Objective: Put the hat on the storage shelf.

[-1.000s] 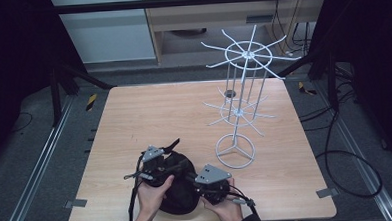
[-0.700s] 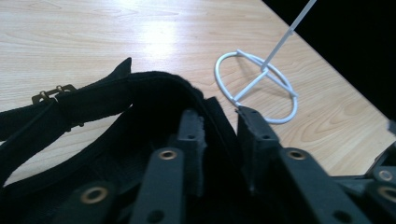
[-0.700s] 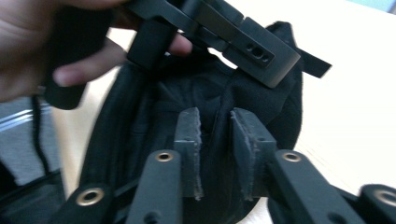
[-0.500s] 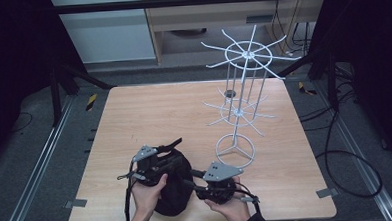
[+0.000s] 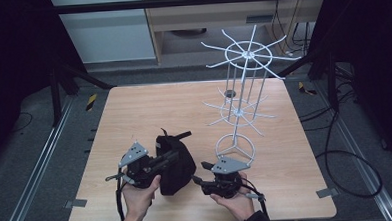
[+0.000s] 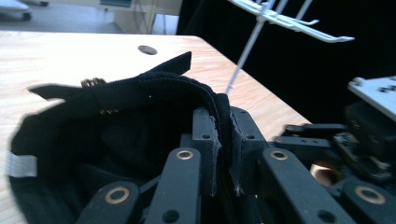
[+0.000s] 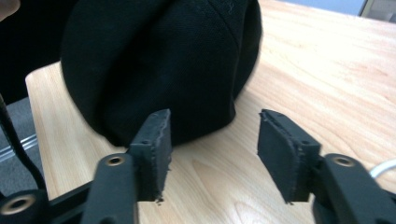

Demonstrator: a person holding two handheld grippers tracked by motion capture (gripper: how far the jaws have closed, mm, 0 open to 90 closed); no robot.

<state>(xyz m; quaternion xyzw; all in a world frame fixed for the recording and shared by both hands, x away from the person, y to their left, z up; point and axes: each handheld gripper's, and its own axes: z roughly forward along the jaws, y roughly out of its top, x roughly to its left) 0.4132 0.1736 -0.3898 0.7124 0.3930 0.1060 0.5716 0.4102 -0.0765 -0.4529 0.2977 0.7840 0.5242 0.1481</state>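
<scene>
A black cap [image 5: 177, 164] stands tipped up on the wooden table [image 5: 149, 107], near its front edge. My left gripper [image 5: 172, 157] has just closed and is shut on the cap's rear band [image 6: 219, 109], whose fabric is pinched between the pads; the cap's inside [image 6: 116, 135] faces that camera. My right gripper [image 5: 200, 173] sits just right of the cap. Its jaws have just been opening, and the right gripper [image 7: 212, 140] stands open with bare table between its pads. The cap's crown [image 7: 163, 56] is a little ahead of it.
A white wire display stand [image 5: 243, 88] with spoke hooks rises at the back right, and its ring base [image 5: 234, 148] lies close behind the right gripper. The table has a small round hole [image 6: 147, 49] far from me. Dark floor and cables surround the table.
The left gripper closed on the cap's band and raised it, so the cap now stands more upright. The right gripper opened, let go of the cap and drew off to the right.
</scene>
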